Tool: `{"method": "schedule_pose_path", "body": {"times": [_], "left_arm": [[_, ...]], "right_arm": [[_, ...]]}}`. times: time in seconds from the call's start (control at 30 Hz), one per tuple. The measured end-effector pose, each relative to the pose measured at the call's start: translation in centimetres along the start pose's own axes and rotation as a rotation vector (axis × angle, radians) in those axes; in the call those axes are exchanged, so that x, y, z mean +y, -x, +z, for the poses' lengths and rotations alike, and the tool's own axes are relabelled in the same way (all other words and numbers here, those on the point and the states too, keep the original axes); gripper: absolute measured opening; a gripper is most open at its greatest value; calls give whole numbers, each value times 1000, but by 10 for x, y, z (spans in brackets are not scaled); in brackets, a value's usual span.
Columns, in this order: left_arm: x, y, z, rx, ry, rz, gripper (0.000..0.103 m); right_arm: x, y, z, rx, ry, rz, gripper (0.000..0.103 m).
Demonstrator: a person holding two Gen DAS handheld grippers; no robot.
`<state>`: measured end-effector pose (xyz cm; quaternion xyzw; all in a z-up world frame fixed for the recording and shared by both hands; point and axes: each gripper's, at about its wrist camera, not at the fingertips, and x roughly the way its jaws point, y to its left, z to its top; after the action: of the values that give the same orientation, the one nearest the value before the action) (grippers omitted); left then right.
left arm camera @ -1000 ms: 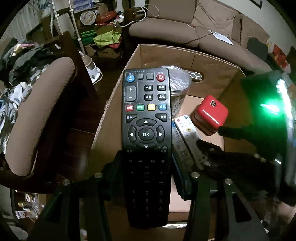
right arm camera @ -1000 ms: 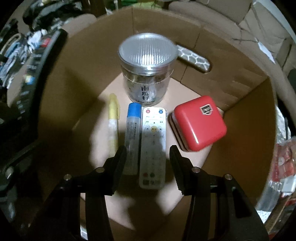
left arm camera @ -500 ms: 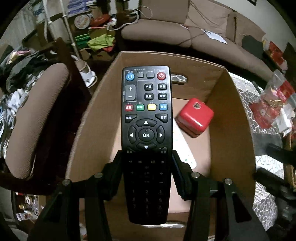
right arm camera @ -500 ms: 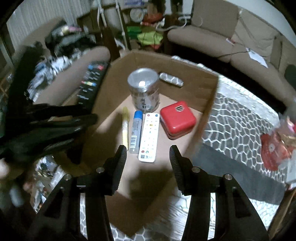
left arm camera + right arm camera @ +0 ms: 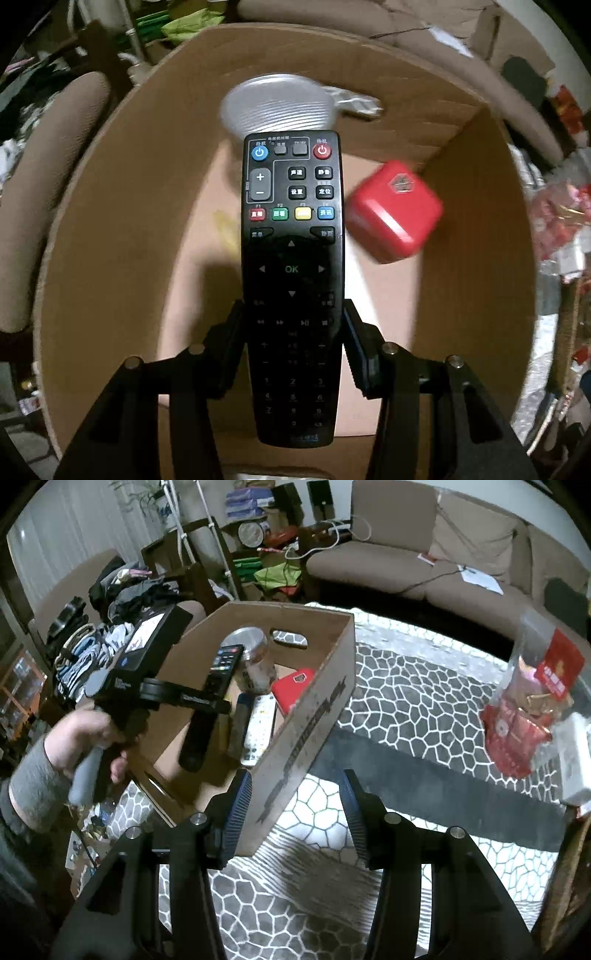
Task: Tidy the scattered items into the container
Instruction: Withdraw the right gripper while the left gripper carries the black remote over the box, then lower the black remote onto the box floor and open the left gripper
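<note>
My left gripper is shut on a long black remote and points steeply down into the cardboard box. Under it in the box lie a red case, a jar with a silver lid and a yellow pen. The right wrist view shows the same box from outside, with the black remote hanging over a white remote. My right gripper stands open and empty above the box's near corner.
The box sits on a table with a grey-and-white honeycomb cloth. A red snack bag and a white box are at the right. A hand holds the left tool. A brown sofa and clutter lie behind.
The left gripper has carried the black remote down and further over the box. The right gripper has pulled up and back out of the box, empty, and now looks across the table.
</note>
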<state>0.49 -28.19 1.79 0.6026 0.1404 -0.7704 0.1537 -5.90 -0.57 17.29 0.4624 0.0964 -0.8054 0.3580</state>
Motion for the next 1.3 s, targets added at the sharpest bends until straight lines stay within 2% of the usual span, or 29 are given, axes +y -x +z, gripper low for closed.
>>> {"method": "schedule_pose_path", "body": {"times": [0.1, 0.2, 0.33, 0.5, 0.7, 0.9, 1.03, 1.1, 1.13, 1.17, 1.23, 1.3], "left_arm": [[14, -3, -2, 11, 44, 46, 49], [24, -16, -3, 58, 123, 52, 49], [34, -27, -5, 109, 208, 97, 49], [47, -43, -6, 230, 342, 90, 49], [39, -63, -10, 270, 417, 185, 49], [42, -85, -18, 358, 442, 222, 51], [41, -87, -21, 359, 451, 221, 54], [41, -84, -23, 360, 461, 207, 61], [41, -82, -24, 360, 465, 194, 70], [41, -80, -25, 359, 467, 187, 73], [41, -68, -25, 332, 471, 182, 73], [34, -51, -24, 299, 429, 181, 73]], "right_arm": [[1, -8, -5, 3, 7, 32, 47], [4, -13, -10, -5, 21, 42, 47], [-1, -14, -17, -9, 14, 76, 47], [-11, -9, -23, -20, 9, 96, 47], [-25, 5, -37, -51, 4, 119, 47], [-45, 9, -56, -46, 6, 101, 47], [-54, 7, -63, -45, -5, 106, 47], [-56, 7, -64, -46, -8, 109, 47], [-56, 7, -65, -46, -8, 110, 47], [-55, 7, -65, -47, -8, 111, 47], [-55, 8, -65, -49, -11, 110, 47], [-52, 10, -65, -53, -10, 108, 47]]}}
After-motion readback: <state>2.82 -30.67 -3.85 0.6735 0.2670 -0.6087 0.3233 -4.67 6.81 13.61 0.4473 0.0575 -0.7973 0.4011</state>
